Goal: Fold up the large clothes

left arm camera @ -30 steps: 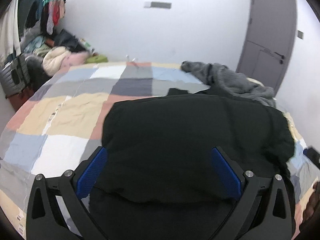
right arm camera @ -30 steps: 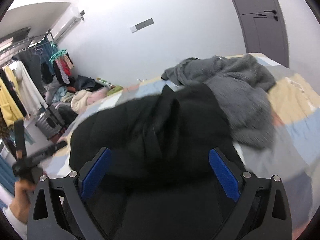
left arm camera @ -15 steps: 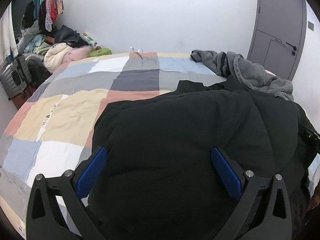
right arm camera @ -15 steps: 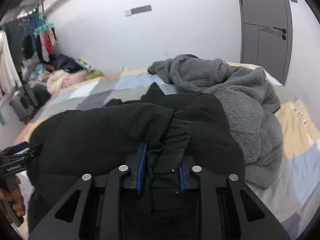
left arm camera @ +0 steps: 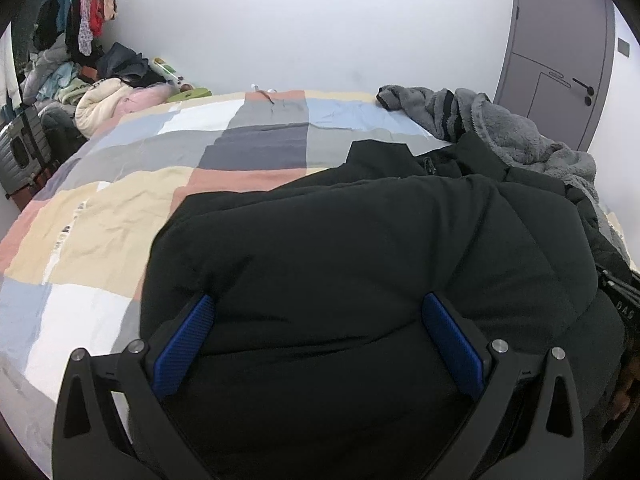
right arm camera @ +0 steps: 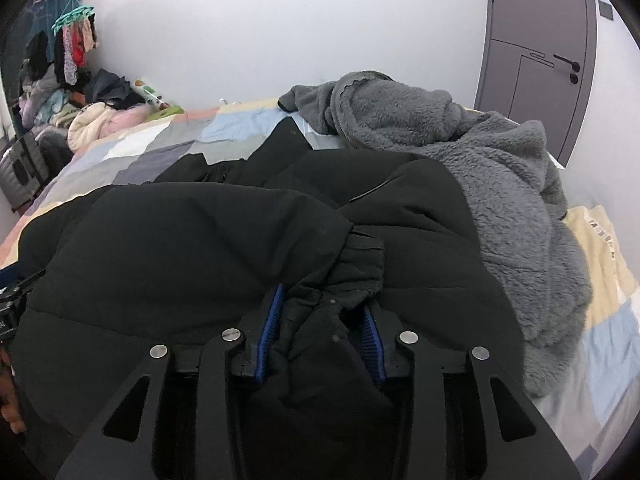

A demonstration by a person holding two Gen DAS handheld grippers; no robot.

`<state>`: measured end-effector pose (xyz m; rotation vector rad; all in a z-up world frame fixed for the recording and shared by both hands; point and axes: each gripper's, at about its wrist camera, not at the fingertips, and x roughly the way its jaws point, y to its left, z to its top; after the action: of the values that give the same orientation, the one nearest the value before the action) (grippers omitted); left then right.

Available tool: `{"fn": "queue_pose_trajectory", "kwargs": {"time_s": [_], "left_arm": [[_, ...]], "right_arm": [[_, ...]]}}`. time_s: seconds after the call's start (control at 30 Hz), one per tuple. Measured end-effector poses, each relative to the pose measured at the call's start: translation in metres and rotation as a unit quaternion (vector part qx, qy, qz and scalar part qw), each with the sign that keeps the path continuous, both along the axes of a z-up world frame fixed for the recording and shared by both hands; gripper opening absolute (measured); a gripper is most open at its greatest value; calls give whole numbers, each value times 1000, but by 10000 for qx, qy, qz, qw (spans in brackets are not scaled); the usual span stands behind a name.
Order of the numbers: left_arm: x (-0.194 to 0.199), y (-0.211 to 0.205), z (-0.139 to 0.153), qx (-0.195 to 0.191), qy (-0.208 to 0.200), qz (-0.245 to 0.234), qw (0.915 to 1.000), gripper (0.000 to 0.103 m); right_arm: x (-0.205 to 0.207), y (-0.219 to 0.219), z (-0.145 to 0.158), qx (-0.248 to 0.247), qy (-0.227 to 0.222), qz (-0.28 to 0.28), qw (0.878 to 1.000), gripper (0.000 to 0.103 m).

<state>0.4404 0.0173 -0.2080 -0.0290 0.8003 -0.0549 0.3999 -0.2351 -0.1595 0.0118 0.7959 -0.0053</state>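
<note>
A puffy black jacket (left arm camera: 360, 240) lies on the patchwork bed cover (left arm camera: 120, 200), one sleeve folded across its body. My left gripper (left arm camera: 318, 300) stands wide open over the jacket's near edge, and the padded cloth bulges up between its blue pads (left arm camera: 184, 344). In the right wrist view the jacket (right arm camera: 180, 240) fills the middle. The sleeve's ribbed cuff (right arm camera: 356, 264) is bunched between the narrow jaws of my right gripper (right arm camera: 322, 300). Those jaws are opening, with the cloth still touching both pads.
A grey fleece garment (right arm camera: 480, 160) is heaped on the bed right behind the jacket. Past the bed's far left corner are a pile of clothes (left arm camera: 104, 96), a grey suitcase (left arm camera: 20, 152) and hanging laundry. A grey door (left arm camera: 560, 60) stands at the right.
The right gripper went from wide open to narrow around the sleeve cuff, then widened slightly. Both grippers came down toward the bed, and the raised jacket settled flatter.
</note>
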Motion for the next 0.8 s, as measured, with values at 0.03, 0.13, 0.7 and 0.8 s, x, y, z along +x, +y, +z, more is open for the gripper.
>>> {"fn": "queue_pose_trajectory", "kwargs": {"time_s": [0.03,0.13,0.7,0.8], "left_arm": [[3,-1,-3,0,9,10,10000,103],[13,-4,-8,48,88,11,9999,103],[-57,12,37,413,162,-131,9989,103],[-91,16,48,412,133,-165,9989,103]], "right_arm": [[3,1,-4,-16,-8,16,10000,37],[12,4,-13,-95,-38,42,9999,39],[-44,-18,33,322,-375,378,9981,67],[-78,-23,46,420,-444,388,9974,67]]}}
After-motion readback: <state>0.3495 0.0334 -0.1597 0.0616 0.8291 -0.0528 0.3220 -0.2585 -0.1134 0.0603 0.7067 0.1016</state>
